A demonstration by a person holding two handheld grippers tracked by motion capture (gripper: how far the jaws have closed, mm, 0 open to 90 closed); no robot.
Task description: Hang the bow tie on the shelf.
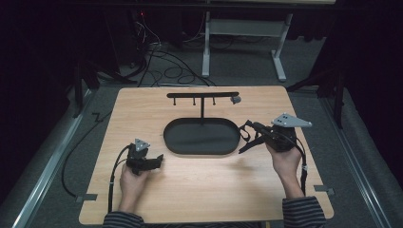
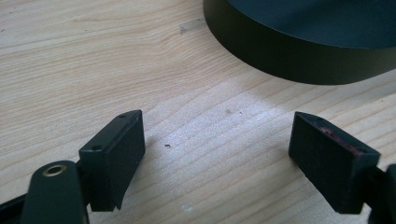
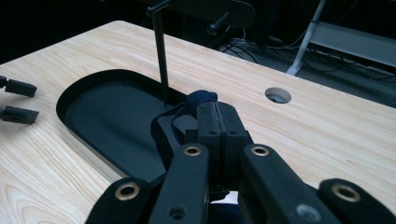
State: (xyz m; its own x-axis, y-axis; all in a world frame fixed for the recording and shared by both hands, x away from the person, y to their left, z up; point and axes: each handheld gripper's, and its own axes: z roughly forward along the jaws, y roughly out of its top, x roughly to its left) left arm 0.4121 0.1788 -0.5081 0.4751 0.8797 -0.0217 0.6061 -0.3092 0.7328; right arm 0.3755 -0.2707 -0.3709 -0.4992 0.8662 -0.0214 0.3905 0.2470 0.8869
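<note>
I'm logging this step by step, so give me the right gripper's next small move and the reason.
Probably carry the dark fabric loop up toward the black T-shaped hook stand. The right gripper is shut on that loop beside the black oval tray, while the stand's pegs look bare. The left gripper rests open on the light wooden table, holding nothing.

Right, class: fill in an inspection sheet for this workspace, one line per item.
Surface: wooden table, with a round hole.
Job's things: black tray with hook stand; dark strap.
Clutter: nothing seen.
Grippers: left gripper open over bare wood beside the tray; right gripper shut on the strap, above the tray's edge.
Cables: one cable trails from the left gripper; more on the floor.
Surroundings: grey floor, dark room, table legs behind.
</note>
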